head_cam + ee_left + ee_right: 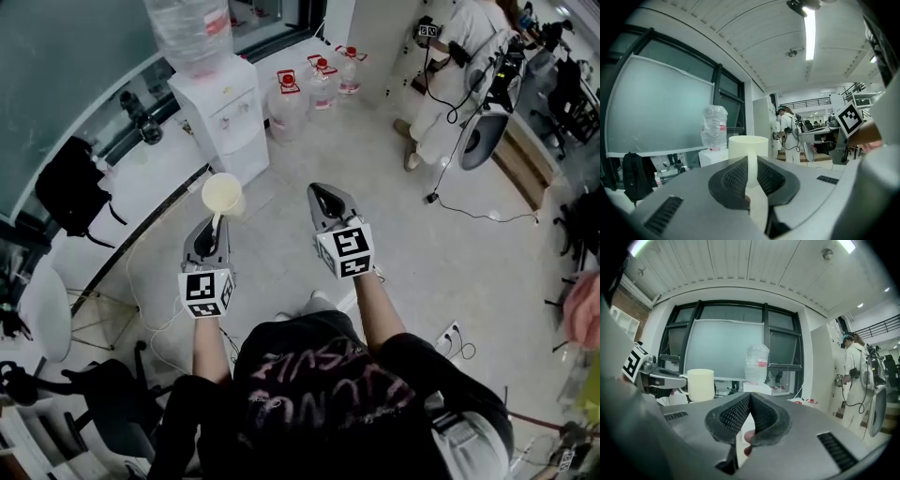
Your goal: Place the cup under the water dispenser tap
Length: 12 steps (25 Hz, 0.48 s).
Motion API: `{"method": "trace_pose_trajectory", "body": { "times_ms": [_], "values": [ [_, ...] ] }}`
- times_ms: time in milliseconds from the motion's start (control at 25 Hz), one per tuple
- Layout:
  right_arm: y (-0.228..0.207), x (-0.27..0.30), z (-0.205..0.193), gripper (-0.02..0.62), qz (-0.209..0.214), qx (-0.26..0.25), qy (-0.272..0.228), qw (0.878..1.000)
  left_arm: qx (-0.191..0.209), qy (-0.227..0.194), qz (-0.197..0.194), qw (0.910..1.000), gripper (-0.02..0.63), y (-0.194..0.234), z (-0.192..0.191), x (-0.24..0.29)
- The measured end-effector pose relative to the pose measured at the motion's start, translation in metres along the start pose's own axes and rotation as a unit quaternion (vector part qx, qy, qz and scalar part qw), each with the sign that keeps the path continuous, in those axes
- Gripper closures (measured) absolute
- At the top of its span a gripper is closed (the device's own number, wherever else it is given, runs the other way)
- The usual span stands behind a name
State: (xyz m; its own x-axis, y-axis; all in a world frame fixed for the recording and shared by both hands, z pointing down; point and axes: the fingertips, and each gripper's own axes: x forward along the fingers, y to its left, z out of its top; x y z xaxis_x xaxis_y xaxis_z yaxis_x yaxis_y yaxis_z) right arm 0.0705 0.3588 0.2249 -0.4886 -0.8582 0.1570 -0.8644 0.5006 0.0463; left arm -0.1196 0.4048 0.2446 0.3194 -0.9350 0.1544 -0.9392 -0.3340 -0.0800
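While the left tool point(215, 228) pinched the stiff, likely light cream cylindrical cup point(223, 195) by its handle, the right tool point(328, 201) was pressed together, empty.

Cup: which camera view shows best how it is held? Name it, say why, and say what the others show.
The left gripper view: the cup stands upright, its handle pinched between the left gripper's jaws. The head view shows its open top from above; the right gripper view shows it side-on, the grip small.
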Motion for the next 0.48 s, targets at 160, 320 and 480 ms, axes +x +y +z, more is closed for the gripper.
{"method": "trace_pose_trajectory", "body": {
  "times_ms": [160,320,480],
  "values": [
    [0.003,0.002,-0.004,0.581,-0.002,0.007,0.001,1.000,-0.004,0.000,-0.001,1.0000,0.558,0.004,-0.004,0.000],
    [-0.002,0.010,-0.014,0.581,-0.006,0.004,0.008,1.000,-0.006,0.003,-0.001,1.0000,0.558,0.009,-0.008,0.008],
    [-0.011,0.025,-0.014,0.581,-0.007,0.014,0.007,1.000,-0.007,0.006,0.001,1.0000,0.558,0.015,-0.010,0.023]
  ]
}}
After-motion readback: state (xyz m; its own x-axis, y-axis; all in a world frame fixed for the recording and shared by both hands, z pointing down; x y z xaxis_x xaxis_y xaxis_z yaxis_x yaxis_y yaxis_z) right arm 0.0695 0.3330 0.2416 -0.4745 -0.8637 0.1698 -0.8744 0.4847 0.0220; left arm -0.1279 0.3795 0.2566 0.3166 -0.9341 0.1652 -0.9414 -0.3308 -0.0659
